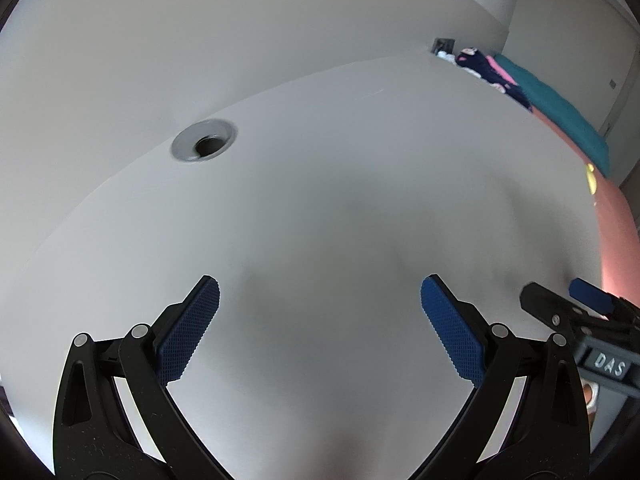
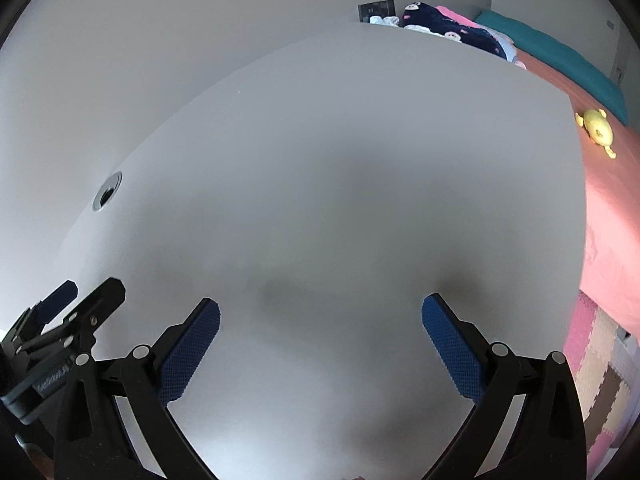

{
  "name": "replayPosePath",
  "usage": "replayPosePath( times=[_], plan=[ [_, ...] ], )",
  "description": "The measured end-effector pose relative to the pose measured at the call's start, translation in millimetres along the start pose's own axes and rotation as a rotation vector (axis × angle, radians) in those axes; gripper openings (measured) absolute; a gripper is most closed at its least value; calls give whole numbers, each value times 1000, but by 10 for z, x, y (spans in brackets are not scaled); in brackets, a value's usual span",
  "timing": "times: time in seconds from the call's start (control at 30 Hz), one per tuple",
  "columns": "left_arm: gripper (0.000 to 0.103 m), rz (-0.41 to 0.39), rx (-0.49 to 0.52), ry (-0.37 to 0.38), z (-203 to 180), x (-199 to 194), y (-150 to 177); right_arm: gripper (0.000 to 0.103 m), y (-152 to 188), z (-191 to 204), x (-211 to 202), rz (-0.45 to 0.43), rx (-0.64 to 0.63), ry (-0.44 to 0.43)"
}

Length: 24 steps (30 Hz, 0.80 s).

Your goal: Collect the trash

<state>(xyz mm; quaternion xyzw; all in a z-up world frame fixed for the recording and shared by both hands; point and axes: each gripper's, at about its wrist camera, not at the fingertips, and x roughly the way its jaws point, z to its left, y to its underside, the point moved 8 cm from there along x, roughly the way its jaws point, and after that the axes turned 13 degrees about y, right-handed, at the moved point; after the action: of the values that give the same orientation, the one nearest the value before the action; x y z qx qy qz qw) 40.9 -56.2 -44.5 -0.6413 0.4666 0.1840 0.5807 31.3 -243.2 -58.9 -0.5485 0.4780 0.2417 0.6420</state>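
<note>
Hovering over a bare white counter [image 1: 320, 184], the left hand-held gripper [image 1: 320, 312] is held with its blue-padded jaws spread wide and nothing between them; the right hand-held gripper [image 2: 320, 332] is likewise spread apart and empty. On the right unit's grey housing, seen from the left wrist view, the letters "DAS" [image 1: 610, 364] can be read. No trash is seen on the counter. A round cable hole [image 1: 204, 142] is set near the wall, and a yellow plush toy [image 2: 598, 130] lies on the pink bed [image 2: 612, 216] beside it.

Below me bare white desk [image 2: 320, 160] with round cable hole [image 1: 205, 145] far left; pink-sheeted bed [image 2: 612, 216] right; plain white wall [image 1: 200, 40] behind.
</note>
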Motion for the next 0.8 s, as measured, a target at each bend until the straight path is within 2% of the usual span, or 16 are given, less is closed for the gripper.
replayPosePath(
  times=[0.23, 0.53, 0.8],
  plan=[
    [98, 25, 4, -2, 216, 78, 51, 101, 115, 139, -25, -57, 29, 57],
    [98, 13, 48, -62, 300, 110, 35, 101, 154, 146, 32, -108, 32, 171],
    [98, 12, 40, -69, 308, 134, 9, 101, 115, 117, 59, -109, 48, 184]
  ],
)
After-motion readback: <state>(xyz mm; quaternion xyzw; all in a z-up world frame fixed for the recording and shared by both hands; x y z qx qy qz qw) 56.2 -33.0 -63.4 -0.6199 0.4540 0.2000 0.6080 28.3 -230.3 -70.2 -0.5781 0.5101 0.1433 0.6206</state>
